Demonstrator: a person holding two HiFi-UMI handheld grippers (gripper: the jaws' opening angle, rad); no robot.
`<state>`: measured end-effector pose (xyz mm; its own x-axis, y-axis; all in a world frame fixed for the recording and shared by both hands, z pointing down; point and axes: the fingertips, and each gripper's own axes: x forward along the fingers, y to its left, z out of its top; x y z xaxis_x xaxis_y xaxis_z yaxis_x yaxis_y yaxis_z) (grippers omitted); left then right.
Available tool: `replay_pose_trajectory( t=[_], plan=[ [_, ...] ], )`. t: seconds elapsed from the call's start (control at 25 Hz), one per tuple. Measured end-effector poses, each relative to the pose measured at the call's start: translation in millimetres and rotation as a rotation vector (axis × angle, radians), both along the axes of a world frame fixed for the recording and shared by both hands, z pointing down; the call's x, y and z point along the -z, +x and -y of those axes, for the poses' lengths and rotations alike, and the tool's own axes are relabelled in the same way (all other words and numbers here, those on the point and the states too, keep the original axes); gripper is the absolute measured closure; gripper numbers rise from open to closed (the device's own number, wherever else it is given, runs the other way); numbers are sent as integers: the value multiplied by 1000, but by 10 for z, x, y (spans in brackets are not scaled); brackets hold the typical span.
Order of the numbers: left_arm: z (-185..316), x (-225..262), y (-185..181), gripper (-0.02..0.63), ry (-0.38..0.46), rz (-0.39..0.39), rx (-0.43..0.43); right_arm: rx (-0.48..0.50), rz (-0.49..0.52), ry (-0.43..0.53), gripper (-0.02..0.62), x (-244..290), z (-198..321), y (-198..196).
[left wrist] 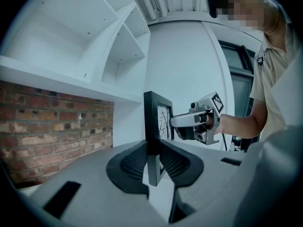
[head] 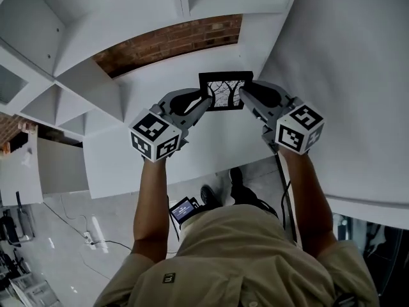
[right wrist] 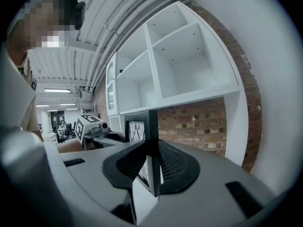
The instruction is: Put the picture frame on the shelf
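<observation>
A black picture frame [head: 225,90] with a bare-branch print stands upright over the white shelf board [head: 147,82]. My left gripper [head: 208,99] is shut on its left edge, and my right gripper [head: 241,96] is shut on its right edge. In the left gripper view the frame [left wrist: 154,126] is clamped edge-on between the dark pads [left wrist: 135,162], with the right gripper [left wrist: 201,122] beyond it. In the right gripper view the frame [right wrist: 152,136] sits between the pads [right wrist: 173,167], and the left gripper [right wrist: 94,129] shows behind. Whether the frame's bottom touches the shelf I cannot tell.
White shelf compartments [right wrist: 180,65] rise above a brick wall [head: 172,43] at the back of the open shelf bay. A white side panel [head: 345,75] stands to the right. Below me are the floor, cables [head: 89,238] and a small screen device [head: 184,208].
</observation>
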<state>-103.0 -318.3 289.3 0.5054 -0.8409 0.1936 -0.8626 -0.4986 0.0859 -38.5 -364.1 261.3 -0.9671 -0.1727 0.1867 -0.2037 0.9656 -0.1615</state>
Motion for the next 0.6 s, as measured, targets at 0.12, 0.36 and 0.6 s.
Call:
replay_pose_trajectory(
  t=[0.12,0.36,0.6],
  plan=[
    [74,-116,1,529,-14,13,42,32,9,-12,520,-127,96,-11],
    [149,-206,-21,529,-30,33,120,103,16,-17,520,-222,209,-65],
    [839,-686,-381,529,-79,25,215,186,-9,-43,520,-720,946,-466]
  ],
)
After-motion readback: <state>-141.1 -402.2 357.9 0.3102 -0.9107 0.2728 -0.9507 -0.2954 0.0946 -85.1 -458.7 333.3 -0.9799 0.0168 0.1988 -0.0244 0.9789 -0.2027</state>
